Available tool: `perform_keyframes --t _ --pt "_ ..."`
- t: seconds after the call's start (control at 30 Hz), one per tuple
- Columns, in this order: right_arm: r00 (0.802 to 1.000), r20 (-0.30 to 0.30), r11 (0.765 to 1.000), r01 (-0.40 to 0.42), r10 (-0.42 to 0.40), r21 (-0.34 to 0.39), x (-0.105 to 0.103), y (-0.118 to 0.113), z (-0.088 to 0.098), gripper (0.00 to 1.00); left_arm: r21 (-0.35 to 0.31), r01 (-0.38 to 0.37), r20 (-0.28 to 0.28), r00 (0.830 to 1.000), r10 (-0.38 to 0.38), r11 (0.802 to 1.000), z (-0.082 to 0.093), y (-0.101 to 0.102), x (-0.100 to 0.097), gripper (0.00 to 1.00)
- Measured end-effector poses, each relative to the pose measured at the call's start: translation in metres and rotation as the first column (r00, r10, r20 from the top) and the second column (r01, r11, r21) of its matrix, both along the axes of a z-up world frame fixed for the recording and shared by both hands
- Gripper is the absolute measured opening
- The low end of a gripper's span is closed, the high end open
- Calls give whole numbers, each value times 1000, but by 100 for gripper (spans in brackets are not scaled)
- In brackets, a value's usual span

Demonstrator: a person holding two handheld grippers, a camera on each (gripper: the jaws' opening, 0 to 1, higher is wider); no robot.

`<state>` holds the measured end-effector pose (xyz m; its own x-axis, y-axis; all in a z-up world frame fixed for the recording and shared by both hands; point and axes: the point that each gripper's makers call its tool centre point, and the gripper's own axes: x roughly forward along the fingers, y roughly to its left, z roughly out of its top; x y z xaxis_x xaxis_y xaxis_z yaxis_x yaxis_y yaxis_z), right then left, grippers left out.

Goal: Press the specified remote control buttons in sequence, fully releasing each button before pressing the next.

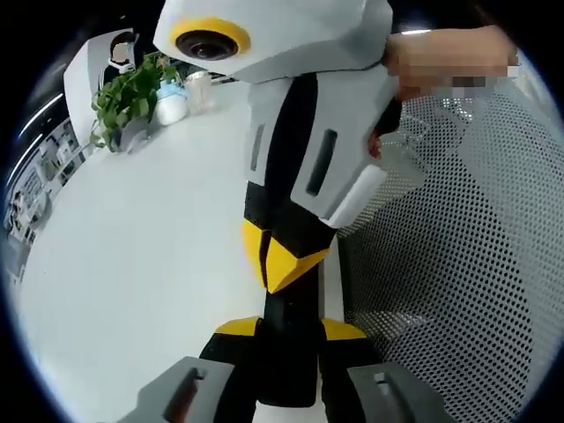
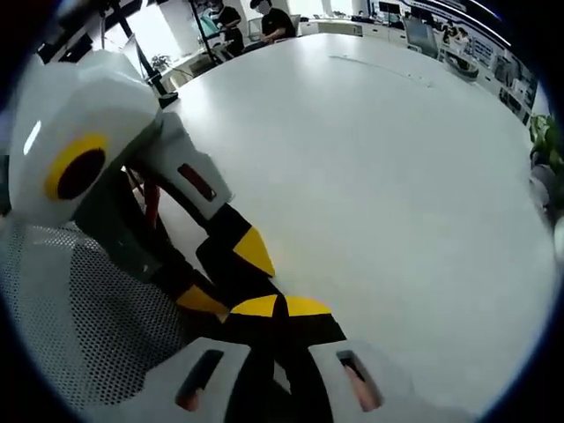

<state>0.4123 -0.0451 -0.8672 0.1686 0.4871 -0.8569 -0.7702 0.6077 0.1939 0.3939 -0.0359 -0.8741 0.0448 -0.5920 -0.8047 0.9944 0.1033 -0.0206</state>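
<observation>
Above the white table (image 2: 370, 159), you are crossing claws: the right gripper (image 2: 282, 306) is pressing shut, while the left gripper's (image 1: 289, 333) state I cannot tell. The remote is probably hiding beneath, so be uncovering it before pressing.

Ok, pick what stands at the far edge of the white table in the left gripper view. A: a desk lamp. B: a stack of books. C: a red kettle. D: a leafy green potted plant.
D: a leafy green plant stands in a pot at the far edge of the white table, beside a small pale container.
</observation>
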Motion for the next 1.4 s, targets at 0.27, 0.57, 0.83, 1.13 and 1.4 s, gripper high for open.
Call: perform_keyframes --t 0.27,0.57,0.83,1.13,1.4 --pt "998 46 999 -38 38 -12 1 1 -1 0 0 4 -9 1000 -4 1000 0 0 0 24" --pt "999 37 1000 -10 9 3 3 1 -2 0 -8 -5 -4 1000 5 1000 0 0 0 24" --pt "999 11 999 33 -34 32 6 1 -3 0 2 1 4 1000 -1 1000 0 -1 0 24" --pt "992 -64 993 114 -111 37 3 -2 -3 0 9 7 1 1000 -7 1000 0 -1 0 24" --pt "998 -54 999 43 -43 -12 -4 -6 1 0 17 -14 -8 1000 14 1000 0 -1 1 24"
